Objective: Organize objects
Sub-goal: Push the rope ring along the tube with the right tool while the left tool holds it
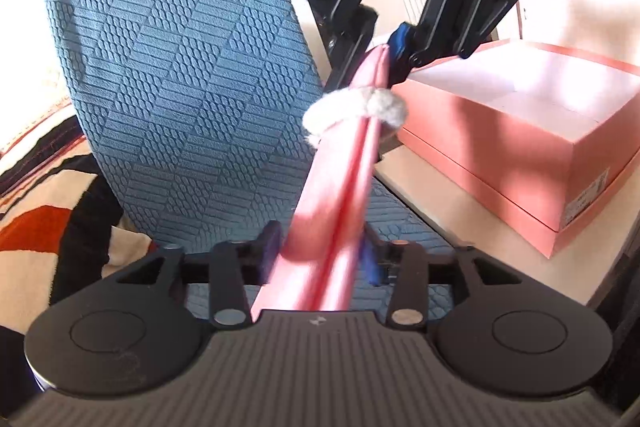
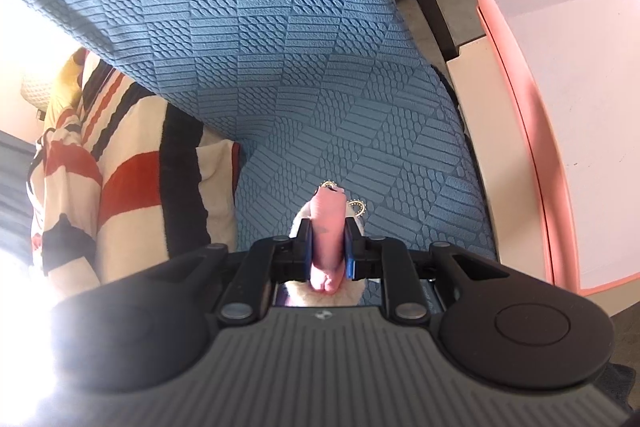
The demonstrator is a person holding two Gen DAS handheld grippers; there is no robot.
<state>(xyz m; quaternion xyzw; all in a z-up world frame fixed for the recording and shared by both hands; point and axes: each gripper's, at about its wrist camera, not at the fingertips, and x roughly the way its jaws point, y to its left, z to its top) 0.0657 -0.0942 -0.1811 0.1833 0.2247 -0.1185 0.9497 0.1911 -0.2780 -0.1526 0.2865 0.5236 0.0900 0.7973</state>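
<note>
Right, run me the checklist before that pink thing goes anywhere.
1. Right claw shut on the pink item at its far end: ok.
2. Left claw jaws apart around its near end: ok.
3. Pink box looks open on top: ok.
4. Free room inside the box: cannot tell.
5. Item hanging clear of the blue chair: cannot tell.
</note>
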